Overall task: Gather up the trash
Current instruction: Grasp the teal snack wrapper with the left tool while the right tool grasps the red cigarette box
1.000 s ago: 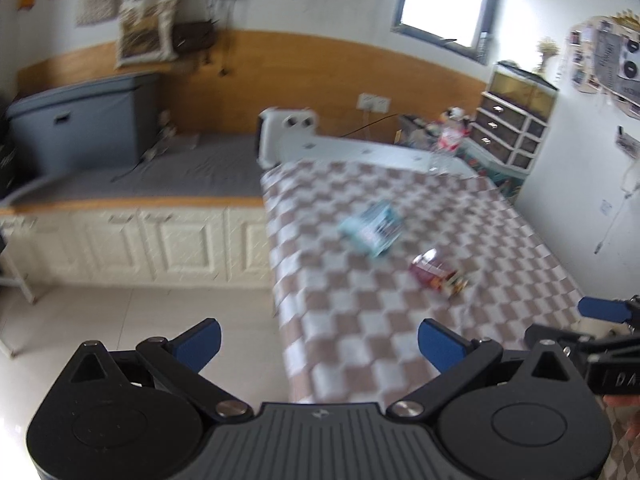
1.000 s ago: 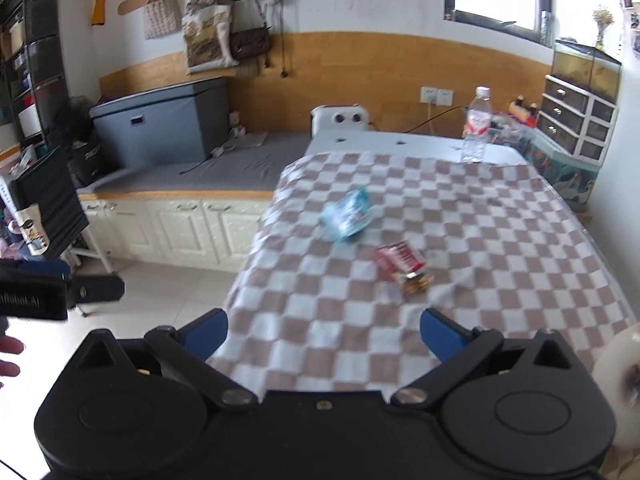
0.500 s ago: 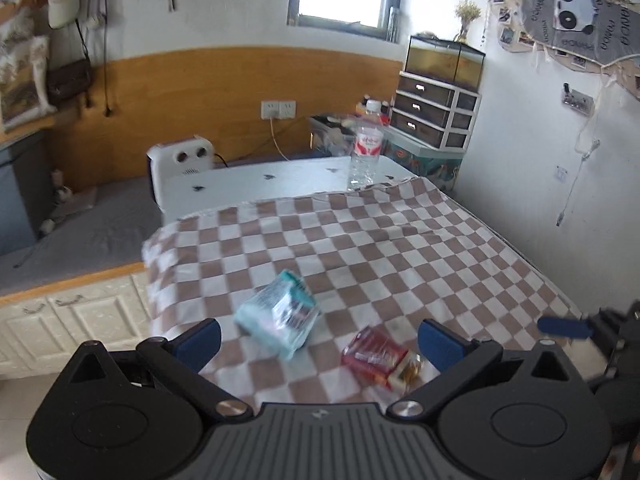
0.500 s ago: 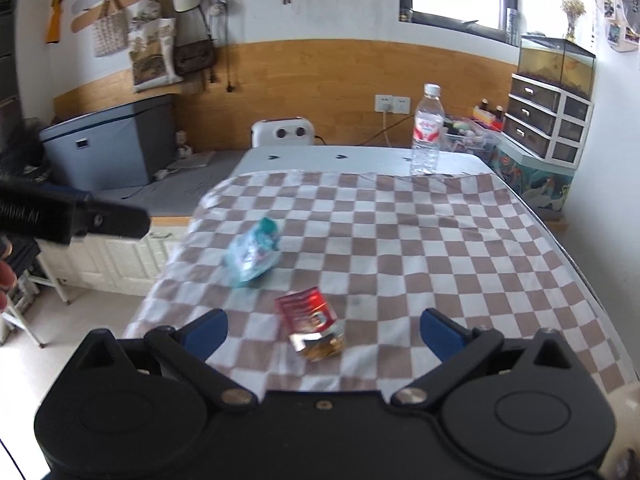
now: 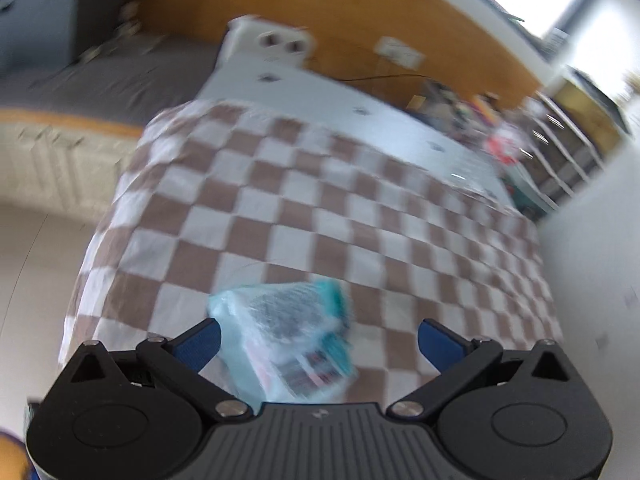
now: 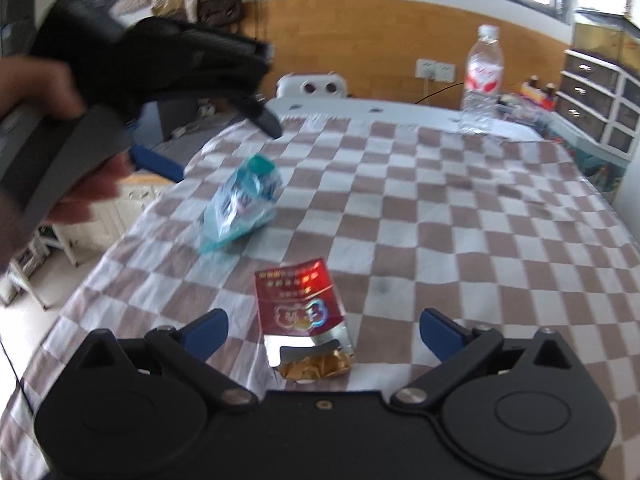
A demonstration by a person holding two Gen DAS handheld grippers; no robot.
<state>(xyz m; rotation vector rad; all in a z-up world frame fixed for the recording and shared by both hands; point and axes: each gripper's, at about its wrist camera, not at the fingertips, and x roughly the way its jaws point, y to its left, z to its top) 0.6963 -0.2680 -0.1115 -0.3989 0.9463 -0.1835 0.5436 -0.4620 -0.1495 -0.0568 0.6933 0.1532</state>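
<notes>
Left gripper (image 5: pixel 318 334): jaws spread wide, nothing between the pads; the view is motion-blurred.
Right gripper (image 6: pixel 322 326): jaws also wide apart, holding nothing.
Teal wrapper (image 5: pixel 286 340): a crumpled, light-blue and teal plastic packet lying on the checkered cloth (image 5: pixel 320 200), directly ahead of the left gripper and partly inside the gap between its blue fingers (image 5: pixel 198 342); its left edge sits just beside the left finger, and contact cannot be judged through the blur. From the right wrist view the same packet (image 6: pixel 242 206) lies ahead and to the left of the right gripper, well clear of its fingers.
Red packet (image 6: pixel 302 312): a flattened red and silver pack with torn gold foil at its near end, lying flat on the cloth (image 6: pixel 460 220) just ahead of the right gripper, in the gap between its fingers and nearer the left one, touching neither.
Left hand (image 6: pixel 44 92): seen from the right wrist view, wrapped round the left gripper's black body up and to the left, above the teal wrapper.
Water bottle (image 6: pixel 482 80): upright, far ahead and to the right of the right gripper, past the cloth's far edge.
</notes>
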